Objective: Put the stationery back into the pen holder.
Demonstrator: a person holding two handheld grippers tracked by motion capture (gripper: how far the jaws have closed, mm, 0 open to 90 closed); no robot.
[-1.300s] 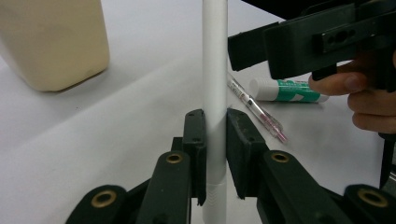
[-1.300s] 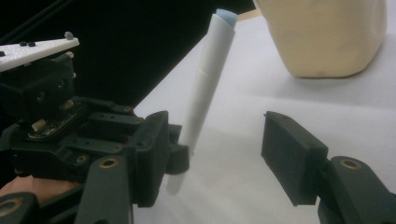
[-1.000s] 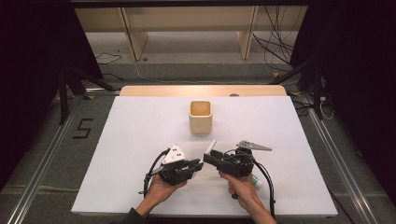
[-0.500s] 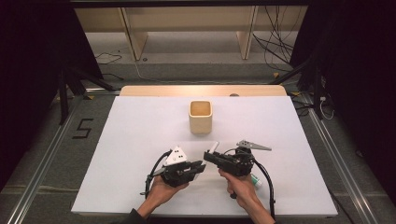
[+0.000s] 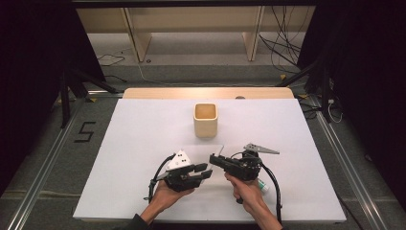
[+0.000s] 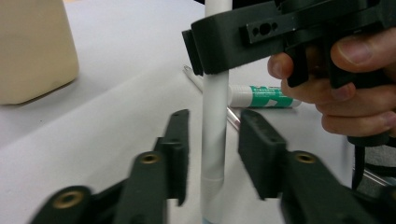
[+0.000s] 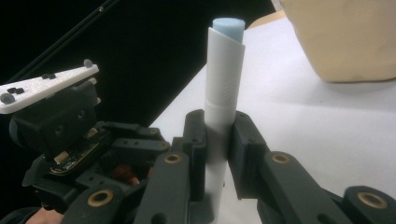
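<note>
Left gripper view carried the one label: green band with white print, too small to read, on a white tube (image 6: 261, 95) lying on the white desk (image 6: 116, 112) behind the hand. Same view caught a thin clear rod (image 6: 198, 80) beside it. High view added a black "5" (image 5: 85, 132) marked on the floor and a beige square cup (image 5: 206, 120) farther up the desk. Right gripper view alone revealed the pale blue tip of the white glue stick (image 7: 223, 88). Stick upright between both grippers: right gripper (image 7: 217, 135) pinching its body, left gripper (image 6: 212, 140) just opened, jaws spread either side, not touching.
</note>
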